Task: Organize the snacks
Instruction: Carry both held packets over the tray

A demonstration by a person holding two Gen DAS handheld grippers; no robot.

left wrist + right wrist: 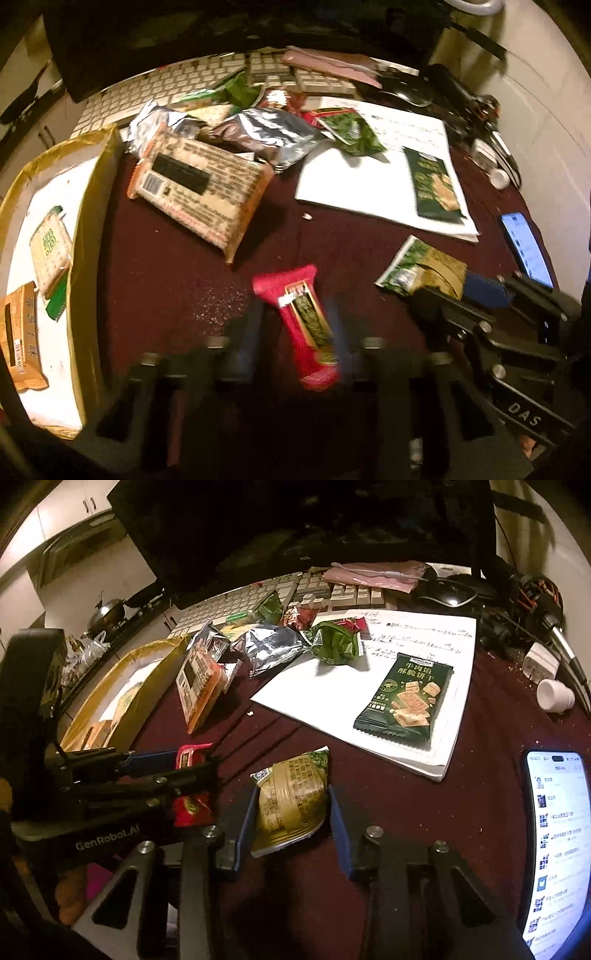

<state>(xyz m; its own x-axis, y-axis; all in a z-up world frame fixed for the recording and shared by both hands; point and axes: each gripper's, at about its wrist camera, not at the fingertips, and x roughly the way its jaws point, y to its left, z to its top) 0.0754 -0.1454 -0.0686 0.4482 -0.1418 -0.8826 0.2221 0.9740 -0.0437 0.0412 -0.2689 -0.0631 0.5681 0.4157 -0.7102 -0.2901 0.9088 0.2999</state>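
Note:
A red snack packet (306, 325) lies on the dark red table cloth, and my left gripper (299, 317) is shut on it, blurred in its own view. From the right wrist view the left gripper (192, 766) clamps the same red packet (188, 808). My right gripper (293, 812) has its blue pads (245, 819) pressed against both sides of a gold and green packet (291, 794), which bulges between them. A gold-rimmed box (92, 221) at the left holds a few packets. A dark green cracker pack (402, 698) lies on a white notebook (321, 686).
A big orange-beige pack (199, 184), silver foil bags (269, 646) and a crumpled green wrapper (336, 642) are heaped before the keyboard (258, 598). A lit phone (557, 842) lies at the right edge, a white cup (554, 696) and cables behind it.

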